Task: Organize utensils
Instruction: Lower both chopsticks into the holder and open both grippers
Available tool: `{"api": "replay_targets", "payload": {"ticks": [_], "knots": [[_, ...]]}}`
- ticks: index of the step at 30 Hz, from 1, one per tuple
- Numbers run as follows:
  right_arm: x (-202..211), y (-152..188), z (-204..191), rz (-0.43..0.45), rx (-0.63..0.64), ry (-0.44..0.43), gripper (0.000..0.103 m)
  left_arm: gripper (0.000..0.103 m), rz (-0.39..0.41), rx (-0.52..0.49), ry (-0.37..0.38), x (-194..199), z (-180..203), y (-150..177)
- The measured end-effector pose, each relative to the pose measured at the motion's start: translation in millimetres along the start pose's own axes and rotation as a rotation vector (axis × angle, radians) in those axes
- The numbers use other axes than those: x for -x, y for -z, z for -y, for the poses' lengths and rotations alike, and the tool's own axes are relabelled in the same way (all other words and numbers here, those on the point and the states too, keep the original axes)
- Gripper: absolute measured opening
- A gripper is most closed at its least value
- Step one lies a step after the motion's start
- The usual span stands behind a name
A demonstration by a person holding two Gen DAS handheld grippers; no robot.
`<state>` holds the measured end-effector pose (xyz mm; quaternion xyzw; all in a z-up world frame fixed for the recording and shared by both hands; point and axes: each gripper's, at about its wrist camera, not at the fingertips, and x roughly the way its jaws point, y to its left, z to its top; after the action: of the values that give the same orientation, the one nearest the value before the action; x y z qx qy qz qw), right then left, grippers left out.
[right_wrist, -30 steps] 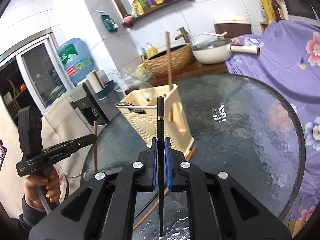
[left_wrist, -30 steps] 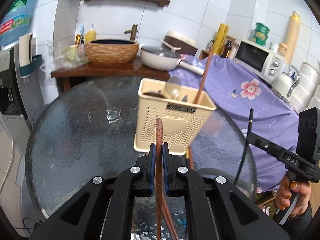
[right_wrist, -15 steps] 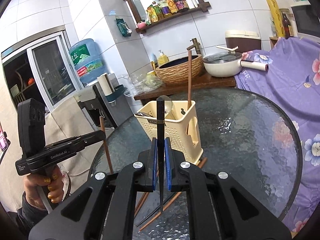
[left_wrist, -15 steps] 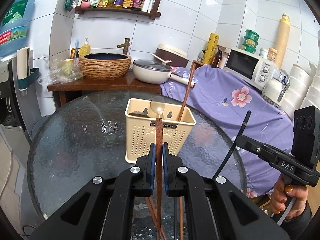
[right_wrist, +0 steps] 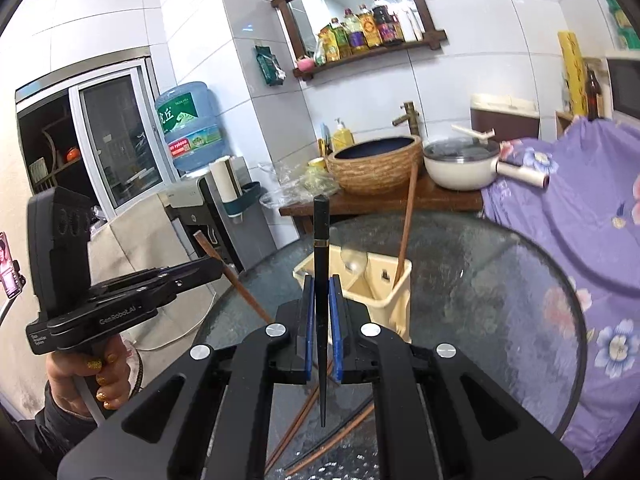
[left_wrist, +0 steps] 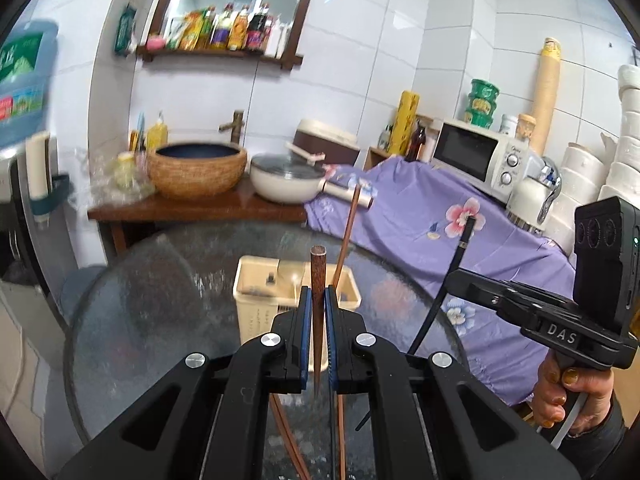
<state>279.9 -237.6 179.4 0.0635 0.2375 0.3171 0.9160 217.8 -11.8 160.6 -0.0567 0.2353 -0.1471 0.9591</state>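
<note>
Textured glass round table (left_wrist: 132,320), white tiled wall (left_wrist: 400,60), purple floral cloth (left_wrist: 420,216)

Glass table (right_wrist: 500,280), utensil holder (right_wrist: 394,300), loose chopsticks (right_wrist: 340,440)

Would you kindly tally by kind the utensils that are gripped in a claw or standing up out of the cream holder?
Brown chopsticks: 2, one in left claw, one in holder
Black chopsticks: 1, in right claw
Spoons: 1, in holder
Total: 4
</note>
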Motion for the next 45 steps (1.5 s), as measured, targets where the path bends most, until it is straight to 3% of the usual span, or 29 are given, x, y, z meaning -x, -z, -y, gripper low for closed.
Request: {"api": "replay_targets", "payload": {"ticks": [8, 15, 22, 36, 45], "knots": [[8, -57, -20, 0.054, 0.092, 0.067, 0.008, 0.007, 0.078, -0.023, -0.017, 12, 10, -62], [-1, -99, -29, 0.097, 0.125, 0.119, 0.008, 0.006, 0.143, -0.033, -0.080, 10, 15, -116], [-28, -115, -25, 0.141, 0.139, 0.186, 0.008, 0.006, 0.196, -0.018, -0.164, -16, 7, -150], [-91, -63, 14, 0.116, 0.069, 0.248, 0.008, 0.006, 0.156, 0.065, -0.204, -84, -31, -93], [-111, -35, 24, 0.052, 0.047, 0.239, 0.008, 0.006, 0.051, 0.076, -0.192, -114, -40, -51]]}}
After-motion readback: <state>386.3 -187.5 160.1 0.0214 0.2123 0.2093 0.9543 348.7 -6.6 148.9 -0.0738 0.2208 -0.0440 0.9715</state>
